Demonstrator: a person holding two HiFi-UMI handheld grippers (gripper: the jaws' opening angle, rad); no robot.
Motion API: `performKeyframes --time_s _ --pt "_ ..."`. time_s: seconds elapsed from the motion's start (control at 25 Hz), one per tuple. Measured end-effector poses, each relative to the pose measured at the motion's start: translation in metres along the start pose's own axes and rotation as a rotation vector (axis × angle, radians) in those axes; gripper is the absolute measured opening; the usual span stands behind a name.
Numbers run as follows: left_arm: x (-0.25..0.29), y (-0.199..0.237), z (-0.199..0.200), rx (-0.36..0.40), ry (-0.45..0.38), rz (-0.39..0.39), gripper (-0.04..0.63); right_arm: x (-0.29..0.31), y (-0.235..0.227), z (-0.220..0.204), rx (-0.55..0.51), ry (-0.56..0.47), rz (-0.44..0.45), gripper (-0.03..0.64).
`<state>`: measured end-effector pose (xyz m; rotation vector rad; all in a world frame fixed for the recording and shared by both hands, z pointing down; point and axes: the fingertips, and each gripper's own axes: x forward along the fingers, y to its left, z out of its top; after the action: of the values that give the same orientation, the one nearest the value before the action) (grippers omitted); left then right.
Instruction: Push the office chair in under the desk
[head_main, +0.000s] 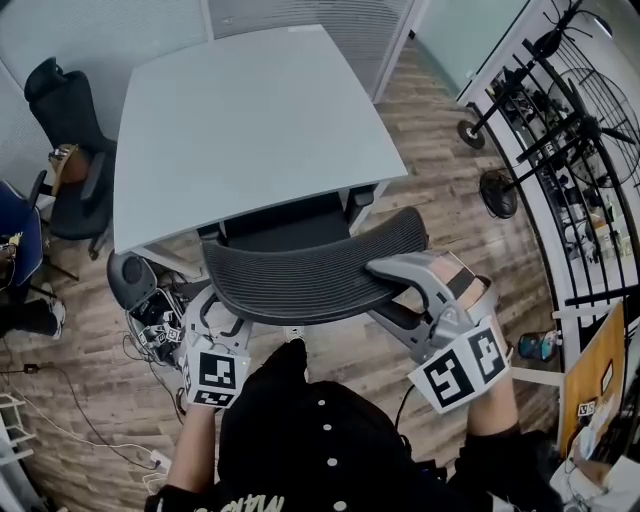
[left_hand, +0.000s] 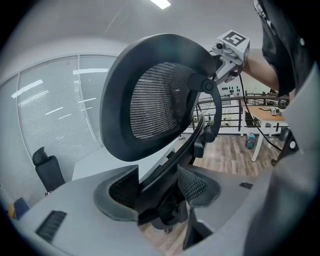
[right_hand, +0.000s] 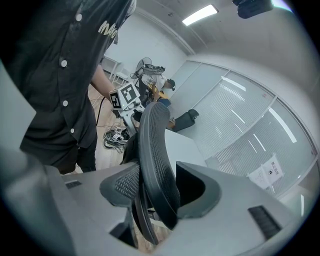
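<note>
I hold the office chair (head_main: 315, 272) by its backrest, the fingers (right_hand: 122, 186) of my left gripper (left_hand: 157, 187) and right gripper (right_hand: 155, 187) clamped on its two side edges, and with the seat largely beneath the counter (head_main: 240, 120) I judge only a short push remains.

Office, grey desk (head_main: 250, 130), mesh office chair (head_main: 310, 270), spare chair (head_main: 62, 120), probably glass partition walls (left_hand: 47, 105) with blinds, strip ceiling light (right_hand: 200, 15)

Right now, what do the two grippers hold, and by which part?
Both hold the office chair: the left gripper clamps the black frame behind its backrest, the right gripper the backrest's mesh side edge.
</note>
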<state>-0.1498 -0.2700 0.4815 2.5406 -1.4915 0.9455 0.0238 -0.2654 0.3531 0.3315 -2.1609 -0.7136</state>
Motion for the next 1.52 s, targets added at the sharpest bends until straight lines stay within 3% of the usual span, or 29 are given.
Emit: performKeyframes --time_s 1.52 --pt "0.016 0.003 0.015 -0.039 -0.016 -0.077 0.264 0.014 -0.027 -0.011 0.006 -0.005 0.025 0.241"
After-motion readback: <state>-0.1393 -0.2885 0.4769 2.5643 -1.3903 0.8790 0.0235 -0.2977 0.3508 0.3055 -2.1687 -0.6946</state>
